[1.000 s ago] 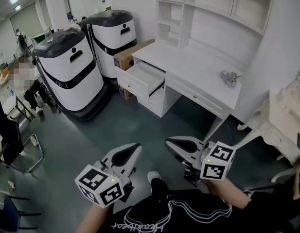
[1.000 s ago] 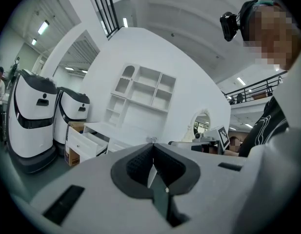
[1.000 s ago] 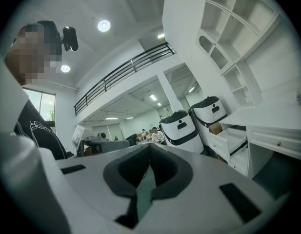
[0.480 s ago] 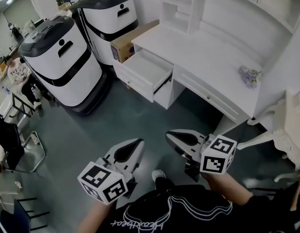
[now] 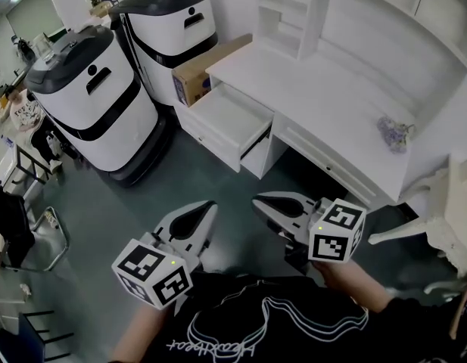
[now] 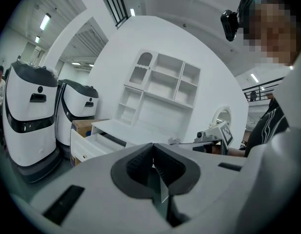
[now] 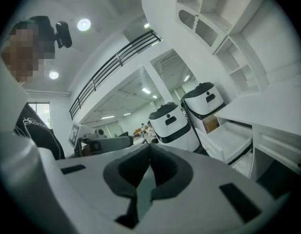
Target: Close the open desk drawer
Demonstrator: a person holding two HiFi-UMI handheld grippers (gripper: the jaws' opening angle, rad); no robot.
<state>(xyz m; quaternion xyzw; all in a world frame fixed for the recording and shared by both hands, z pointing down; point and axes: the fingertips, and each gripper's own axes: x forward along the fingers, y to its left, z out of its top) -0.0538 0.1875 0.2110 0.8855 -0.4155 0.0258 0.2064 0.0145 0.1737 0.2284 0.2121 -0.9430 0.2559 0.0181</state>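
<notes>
The person point(image 5: 263, 320) has moved closer to the white desk point(image 5: 324, 104); its open drawer point(image 5: 231, 121) now appears larger and nearer in the head view.

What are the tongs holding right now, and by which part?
Nothing. Both the left tongs and right tongs are shut and empty, short of the open drawer.

No clear, readable text appears anywhere. White script lettering point(image 5: 210, 347) runs across the person's black shirt point(image 5: 294, 331) at the bottom edge of the head view (upside down and too small to make out). The marker cube point(image 5: 152, 273) on the left gripper point(image 5: 210, 206) and the marker cube point(image 5: 335, 231) on the right gripper point(image 5: 256, 201) carry black-and-white square patterns, not letters. A small blue mark on the cardboard box point(image 5: 197, 78) cannot be read.
</notes>
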